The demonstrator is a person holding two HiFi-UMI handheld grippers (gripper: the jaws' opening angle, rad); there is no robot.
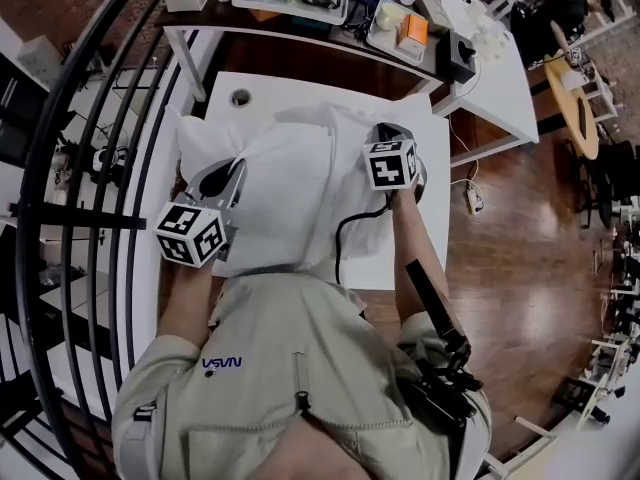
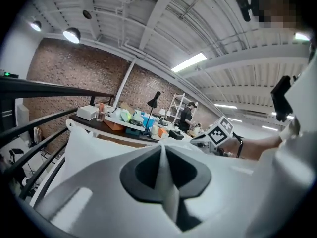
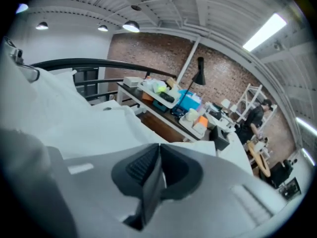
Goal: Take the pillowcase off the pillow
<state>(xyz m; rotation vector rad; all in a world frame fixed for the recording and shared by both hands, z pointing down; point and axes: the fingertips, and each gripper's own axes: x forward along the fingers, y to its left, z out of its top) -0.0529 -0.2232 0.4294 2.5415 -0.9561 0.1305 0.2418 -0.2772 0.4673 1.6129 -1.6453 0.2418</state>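
The pillow (image 1: 285,198) lies on the white surface (image 1: 300,86) right in front of the person, with the white pillowcase (image 1: 300,153) on it and rumpled along its far edge. The left gripper (image 1: 224,175) is at the pillow's left side. In the left gripper view its jaws (image 2: 161,155) are closed together on a thin ridge of white pillowcase cloth that stands up between the dark pads. The right gripper (image 1: 392,134) is at the pillow's far right corner, and its marker cube (image 1: 391,164) sits just nearer the person than that corner. In the right gripper view its jaws (image 3: 156,158) are likewise closed, with a narrow fold caught between the pads. That fold is in shadow and looks grey, so it is probably the same pillowcase cloth. A black cable (image 1: 345,230) runs off the pillow's near right edge. Beyond the pillow's far side stands a second desk (image 1: 300,26) crowded with trays and small items.
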